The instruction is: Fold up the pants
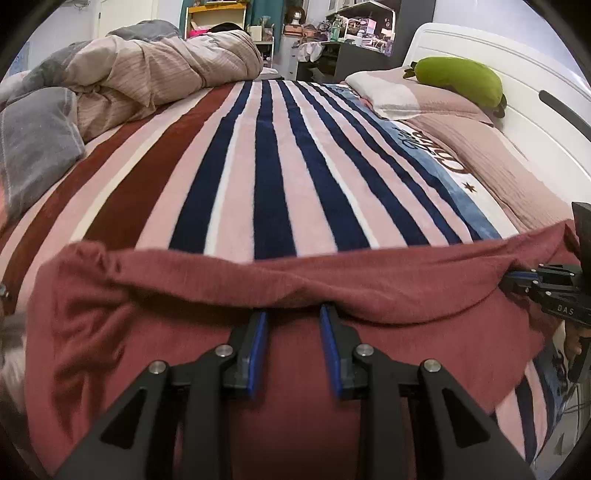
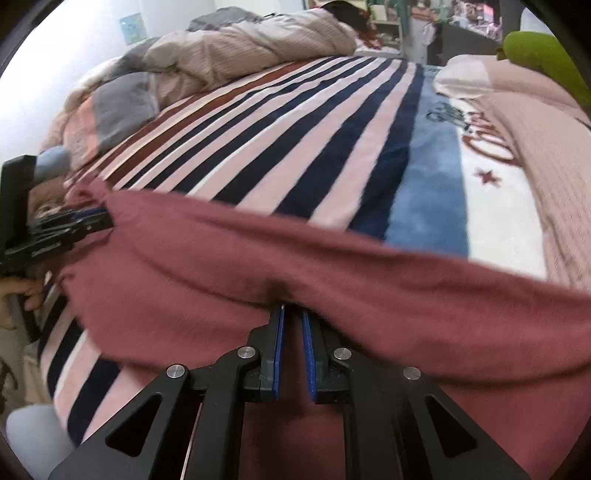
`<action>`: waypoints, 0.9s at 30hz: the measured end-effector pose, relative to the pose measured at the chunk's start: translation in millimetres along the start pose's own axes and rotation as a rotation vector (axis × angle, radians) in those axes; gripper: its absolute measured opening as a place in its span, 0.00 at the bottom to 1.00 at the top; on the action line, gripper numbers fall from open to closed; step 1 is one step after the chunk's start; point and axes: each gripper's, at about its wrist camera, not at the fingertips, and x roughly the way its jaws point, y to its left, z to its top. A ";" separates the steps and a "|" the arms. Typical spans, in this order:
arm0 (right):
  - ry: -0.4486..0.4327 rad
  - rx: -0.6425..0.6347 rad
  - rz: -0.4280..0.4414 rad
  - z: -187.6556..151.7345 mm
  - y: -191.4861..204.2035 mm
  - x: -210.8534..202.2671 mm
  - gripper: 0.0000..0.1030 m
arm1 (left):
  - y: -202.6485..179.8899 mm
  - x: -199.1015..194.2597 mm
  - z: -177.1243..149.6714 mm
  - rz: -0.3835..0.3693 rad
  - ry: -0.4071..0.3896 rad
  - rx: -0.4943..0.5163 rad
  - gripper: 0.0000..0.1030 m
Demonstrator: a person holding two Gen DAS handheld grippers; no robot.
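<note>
The dusty-red pants [image 1: 295,354] lie across the near edge of a striped blanket [image 1: 273,162] on a bed. My left gripper [image 1: 293,312] has its tips tucked under a raised fold of the pants, the jaws fairly wide apart. My right gripper [image 2: 291,308] pinches the pants' [image 2: 332,266] far edge between nearly closed jaws. Each gripper shows in the other's view: the right one [image 1: 517,278] at the pants' right end, the left one [image 2: 103,219] at their left end. The fabric hides all fingertips.
A rumpled beige and grey duvet [image 1: 155,66] is heaped at the far left. A pillow [image 1: 384,92], a green plush toy [image 1: 461,75] and a white headboard [image 1: 535,74] are at the right. Cluttered shelves [image 1: 351,26] stand beyond the bed.
</note>
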 end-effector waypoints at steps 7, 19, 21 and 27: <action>-0.053 -0.004 -0.157 35.4 -26.1 6.1 0.05 | 13.8 16.4 20.5 0.051 -0.027 -0.047 0.24; -0.179 0.089 -0.209 -15.4 -40.8 -122.2 0.36 | -0.3 -62.6 -1.0 0.040 -0.158 -0.056 0.55; -0.200 0.100 -0.275 -39.7 -40.8 -146.7 0.42 | -8.0 -76.1 -9.1 0.029 -0.167 -0.051 0.57; -0.199 0.151 -0.469 -121.9 -47.0 -192.2 0.45 | -28.6 -99.7 -30.2 -0.009 -0.163 -0.049 0.59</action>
